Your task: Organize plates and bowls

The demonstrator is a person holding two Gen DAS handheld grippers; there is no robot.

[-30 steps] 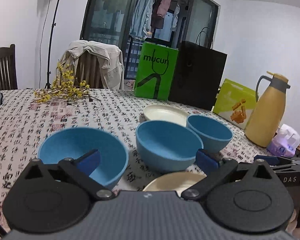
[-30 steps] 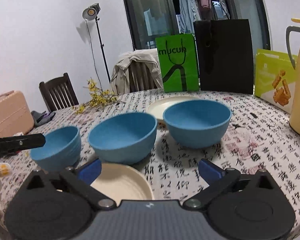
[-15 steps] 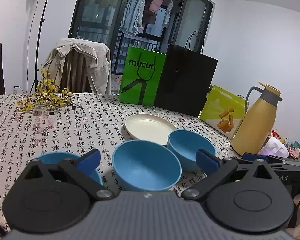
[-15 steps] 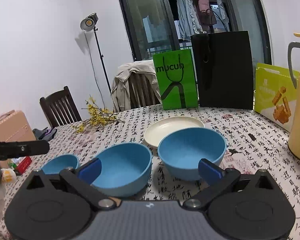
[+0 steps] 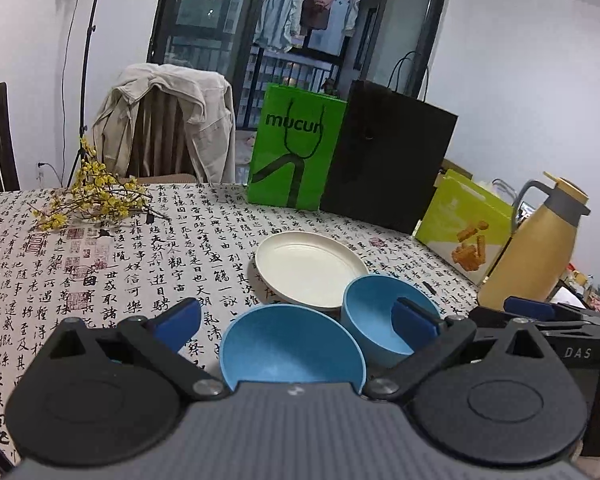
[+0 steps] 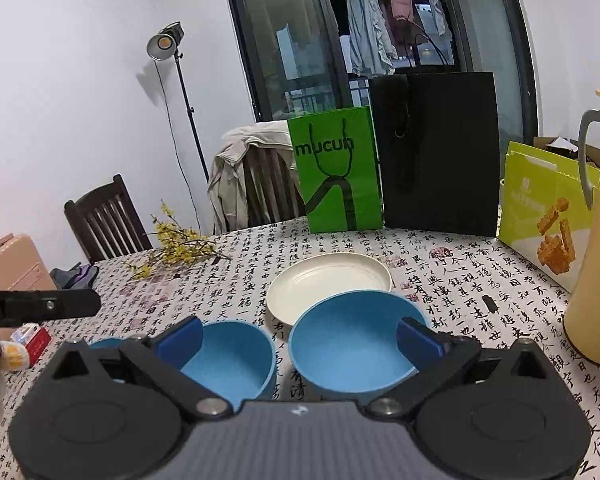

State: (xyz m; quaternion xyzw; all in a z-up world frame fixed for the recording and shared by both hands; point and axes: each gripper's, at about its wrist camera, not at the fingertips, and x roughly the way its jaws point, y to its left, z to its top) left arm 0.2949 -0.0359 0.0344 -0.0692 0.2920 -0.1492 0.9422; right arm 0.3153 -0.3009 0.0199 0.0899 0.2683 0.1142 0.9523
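Two grippers held above a table (image 5: 100, 248) covered in a calligraphy-print cloth, neither touching anything. Left gripper (image 5: 296, 320) spread wide, blue pads empty, raised over the crockery; right gripper (image 6: 300, 334) likewise spread wide and empty. Landmark: the cream plate (image 5: 310, 274), lying flat near the table's middle. Just in front of the plate, touching or nearly touching its near rim, a blue bowl (image 5: 380, 320), upright and empty. Beside that bowl and nearer the left camera, a second bowl (image 5: 292, 354), also blue, upright and empty, its near edge hidden behind the gripper body. In the right wrist view, same layout: plate (image 6: 328, 282) behind, one bowl (image 6: 352, 340) in front of it overlapping its near rim, the other bowl (image 6: 232, 360) to the left of that, and left again, well apart from the plate, a sliver of a third bowl (image 6: 104, 345) mostly hidden behind the gripper's finger. Beyond the plate, at the table's far edge, a green bag (image 5: 296, 148) and a black bag (image 5: 384, 160) standing side by side, touching. Right of the plate, a lime box (image 5: 464, 228) and a yellow jug (image 5: 536, 248) with a grey handle. Left of the plate, well apart, a sprig of yellow flowers (image 5: 92, 196) lying on the cloth. Behind the table, a chair (image 5: 160, 132) draped with a beige jacket.
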